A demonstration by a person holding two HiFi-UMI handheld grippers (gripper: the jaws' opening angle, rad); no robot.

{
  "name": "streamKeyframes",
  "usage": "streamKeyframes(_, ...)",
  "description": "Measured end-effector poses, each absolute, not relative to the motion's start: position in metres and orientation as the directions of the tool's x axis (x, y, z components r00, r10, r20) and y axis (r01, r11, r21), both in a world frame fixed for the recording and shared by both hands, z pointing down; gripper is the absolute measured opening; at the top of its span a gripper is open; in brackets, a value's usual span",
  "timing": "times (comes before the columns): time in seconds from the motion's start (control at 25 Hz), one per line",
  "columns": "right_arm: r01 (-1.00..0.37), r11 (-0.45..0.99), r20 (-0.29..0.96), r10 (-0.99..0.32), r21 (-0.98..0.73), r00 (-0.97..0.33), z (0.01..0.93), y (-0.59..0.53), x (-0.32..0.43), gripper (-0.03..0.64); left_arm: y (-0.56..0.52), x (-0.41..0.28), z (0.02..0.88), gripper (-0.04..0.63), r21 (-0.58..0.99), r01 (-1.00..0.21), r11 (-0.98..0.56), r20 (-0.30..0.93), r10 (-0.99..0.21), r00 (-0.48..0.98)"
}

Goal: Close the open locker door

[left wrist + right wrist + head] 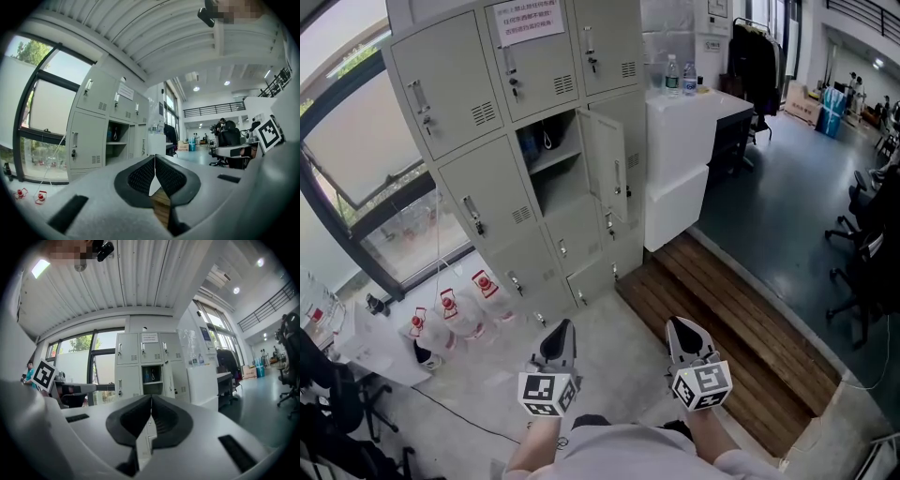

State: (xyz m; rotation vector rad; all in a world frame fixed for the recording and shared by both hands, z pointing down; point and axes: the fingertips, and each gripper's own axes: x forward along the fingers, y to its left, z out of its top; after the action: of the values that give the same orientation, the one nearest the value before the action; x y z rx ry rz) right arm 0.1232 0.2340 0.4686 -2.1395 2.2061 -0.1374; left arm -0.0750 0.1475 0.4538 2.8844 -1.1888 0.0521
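One locker door (606,169) stands open in the middle column of the grey locker bank (459,84). It is well apart from the left gripper (562,325) and the right gripper (679,323), both with jaws pressed together and empty.

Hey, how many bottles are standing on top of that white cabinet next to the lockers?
2. Both stand close together at the far corner of the white cabinet top: the left bottle and the right bottle. Others could be hidden behind them.

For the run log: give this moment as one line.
locker door: open, untouched | left tool: shut, empty | right tool: shut, empty | both tools short of lockers
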Motion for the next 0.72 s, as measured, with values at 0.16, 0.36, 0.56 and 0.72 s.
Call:
streamKeyframes(0.16, -0.993, 0.027, 0.011, -1.000, -0.115, -0.028, 0.471, 0.221, 0.139, 0.013, 0.137, -0.054, 0.456, 0.011, 0.001, -0.688, -0.725, 0.047, -0.688, 0.725)
streamKeyframes(0.36, -0.993, 0.026, 0.019, -0.999, -0.112, -0.028, 0.477, 0.190, 0.150, 0.013, 0.104, -0.038, 0.462, 0.011, 0.002, -0.680, -0.733, 0.046, -0.679, 0.732)
streamKeyframes(0.56, -0.994, 0.012, 0.031, -0.999, -0.109, -0.016, 0.485, 0.134, 0.162, 0.014, 0.050, -0.021, 0.470, 0.011, 0.000, -0.652, -0.758, 0.046, -0.651, 0.757)
streamKeyframes(0.72, -0.995, -0.010, 0.034, -0.999, -0.101, 0.007, 0.490, 0.067, 0.170, 0.014, -0.019, -0.011, 0.476, 0.011, -0.001, -0.635, -0.773, 0.046, -0.634, 0.772)
